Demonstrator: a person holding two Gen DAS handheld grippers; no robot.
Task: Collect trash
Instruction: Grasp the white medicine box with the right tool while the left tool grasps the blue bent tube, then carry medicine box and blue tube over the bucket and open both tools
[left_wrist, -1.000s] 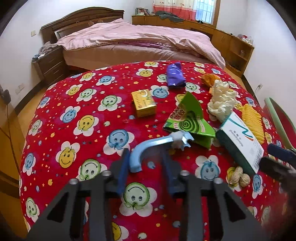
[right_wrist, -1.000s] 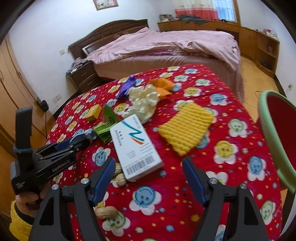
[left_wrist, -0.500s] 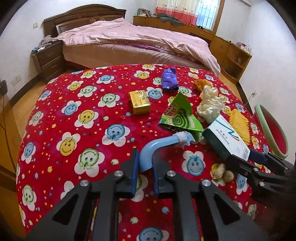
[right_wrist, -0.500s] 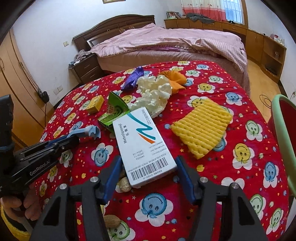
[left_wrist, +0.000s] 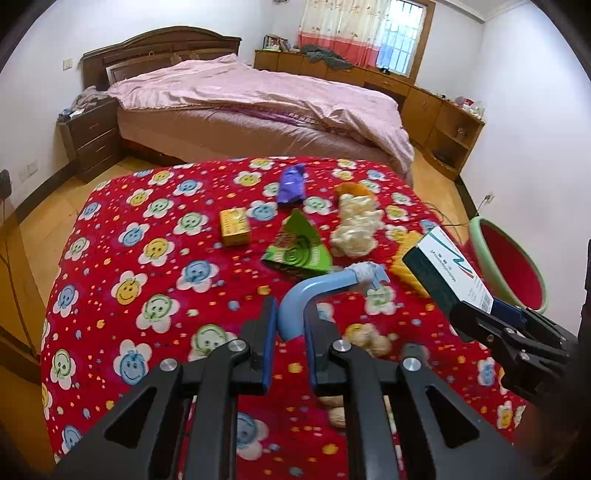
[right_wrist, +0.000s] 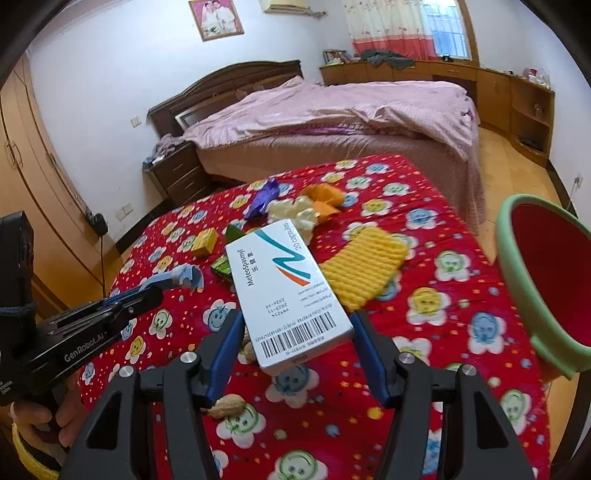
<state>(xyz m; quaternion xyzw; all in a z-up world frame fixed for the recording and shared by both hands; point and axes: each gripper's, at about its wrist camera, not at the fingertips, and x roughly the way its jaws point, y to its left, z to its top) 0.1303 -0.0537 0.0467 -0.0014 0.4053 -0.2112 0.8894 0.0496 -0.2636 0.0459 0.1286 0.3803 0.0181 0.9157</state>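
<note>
My left gripper (left_wrist: 290, 325) is shut on a bent light-blue plastic handle (left_wrist: 314, 291) and holds it above the red smiley-flower tablecloth (left_wrist: 147, 258). My right gripper (right_wrist: 295, 332) is shut on a white medicine box (right_wrist: 288, 295) and holds it lifted off the table; the box also shows in the left wrist view (left_wrist: 448, 275). A red bin with a green rim (right_wrist: 543, 280) stands at the right edge of the table, also seen in the left wrist view (left_wrist: 506, 266).
On the cloth lie a yellow small box (left_wrist: 234, 226), a green wrapper (left_wrist: 297, 251), a purple wrapper (left_wrist: 291, 184), crumpled white foam (left_wrist: 356, 229), an orange scrap (right_wrist: 325, 197), yellow foam netting (right_wrist: 364, 267) and peanuts (right_wrist: 225, 406). A bed (left_wrist: 258, 107) stands behind.
Both grippers have closed on their items and lifted them: the left on the blue handle, the right on the white box. The red bin has come closer on the right.
</note>
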